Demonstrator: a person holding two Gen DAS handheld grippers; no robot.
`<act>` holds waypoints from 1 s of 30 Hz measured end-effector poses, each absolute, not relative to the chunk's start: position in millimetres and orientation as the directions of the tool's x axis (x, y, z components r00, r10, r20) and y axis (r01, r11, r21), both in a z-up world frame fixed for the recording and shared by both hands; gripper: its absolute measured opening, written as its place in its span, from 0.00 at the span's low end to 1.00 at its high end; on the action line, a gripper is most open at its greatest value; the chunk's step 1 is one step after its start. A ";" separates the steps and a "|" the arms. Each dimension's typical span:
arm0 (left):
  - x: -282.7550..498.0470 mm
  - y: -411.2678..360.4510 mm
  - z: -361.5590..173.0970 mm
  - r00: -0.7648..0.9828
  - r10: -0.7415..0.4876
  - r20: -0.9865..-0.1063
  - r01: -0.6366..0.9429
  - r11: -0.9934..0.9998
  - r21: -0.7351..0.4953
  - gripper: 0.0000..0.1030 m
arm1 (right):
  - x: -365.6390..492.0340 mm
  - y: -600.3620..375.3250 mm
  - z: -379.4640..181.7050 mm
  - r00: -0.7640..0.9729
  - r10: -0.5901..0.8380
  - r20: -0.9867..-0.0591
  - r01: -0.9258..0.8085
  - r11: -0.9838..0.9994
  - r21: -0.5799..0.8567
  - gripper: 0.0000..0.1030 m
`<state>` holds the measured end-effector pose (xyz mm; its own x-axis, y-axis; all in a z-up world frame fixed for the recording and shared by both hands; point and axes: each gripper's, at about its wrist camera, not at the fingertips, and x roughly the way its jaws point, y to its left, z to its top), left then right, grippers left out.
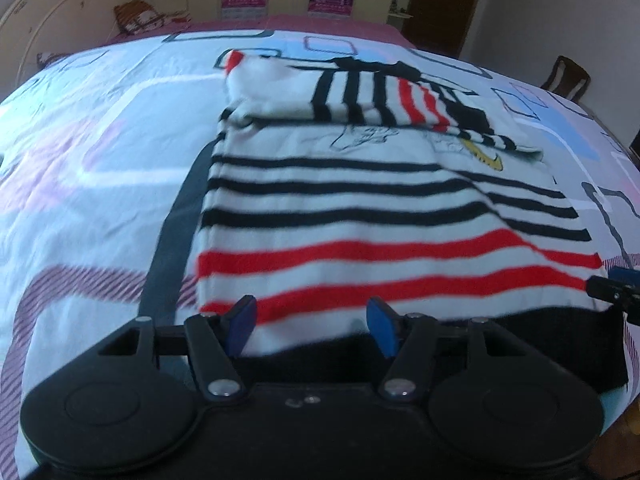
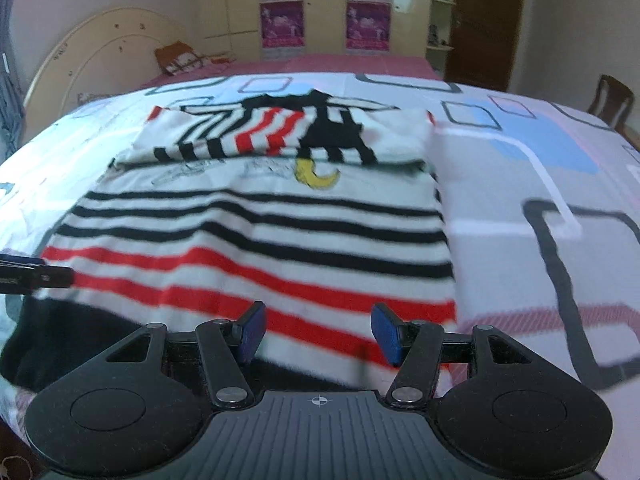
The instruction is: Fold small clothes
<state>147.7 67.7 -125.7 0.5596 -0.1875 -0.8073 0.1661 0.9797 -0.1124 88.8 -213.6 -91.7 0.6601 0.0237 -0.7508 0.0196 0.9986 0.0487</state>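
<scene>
My left matte black plastic claw (image 1: pixel 312 326) has two blue rubber pads (image 1: pixel 243 323) on angled black links, each pinned with silver screws, above two round disc housings and a smooth base. My right matte black plastic claw (image 2: pixel 319 331) matches it, but its grey base is ribbed and carries a small white crosshair mark.

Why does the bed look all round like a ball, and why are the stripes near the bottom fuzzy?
Both wrist views use fisheye lenses, bending the bedspread into a dome. In both, the striped shirt smears near the grippers, likely motion blur; the light is dim and bluish.
</scene>
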 end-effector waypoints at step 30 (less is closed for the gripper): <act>106.0 95.3 -143.1 0.500 -0.324 -0.803 0.158 0.946 -0.283 0.21 | 29.1 -243.5 -117.0 0.582 0.039 -0.812 0.193 0.964 0.185 0.23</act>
